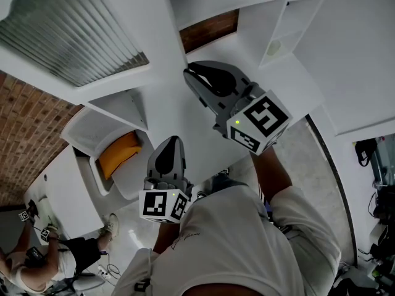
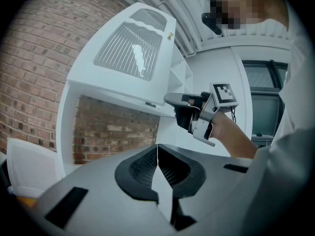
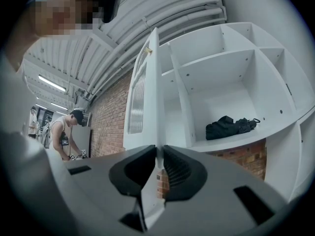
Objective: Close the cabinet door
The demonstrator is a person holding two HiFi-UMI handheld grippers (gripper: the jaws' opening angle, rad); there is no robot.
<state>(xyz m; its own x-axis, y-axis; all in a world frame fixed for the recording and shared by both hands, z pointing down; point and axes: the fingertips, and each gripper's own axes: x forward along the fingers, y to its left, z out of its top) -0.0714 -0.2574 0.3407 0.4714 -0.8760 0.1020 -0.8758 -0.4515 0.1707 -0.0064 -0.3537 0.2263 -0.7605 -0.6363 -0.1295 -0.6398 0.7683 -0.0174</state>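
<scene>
The white cabinet door (image 1: 80,36) with a ribbed glass panel stands swung open from the cabinet. In the right gripper view the door (image 3: 142,92) is edge-on, and its lower edge runs down between the jaws of my right gripper (image 3: 158,154), which is shut on it. In the left gripper view, the right gripper (image 2: 170,100) touches the bottom corner of the door (image 2: 130,53). From the head view, my right gripper (image 1: 190,76) reaches up under the door. My left gripper (image 1: 174,142) hangs lower and apart from it. The left gripper (image 2: 157,149) is shut on nothing.
Open white shelves (image 3: 221,82) lie behind the door, with a black bag (image 3: 229,127) on one shelf. An orange object (image 1: 118,153) lies in a low compartment. A brick wall (image 1: 24,122) is at the left. Another person (image 1: 37,264) works nearby.
</scene>
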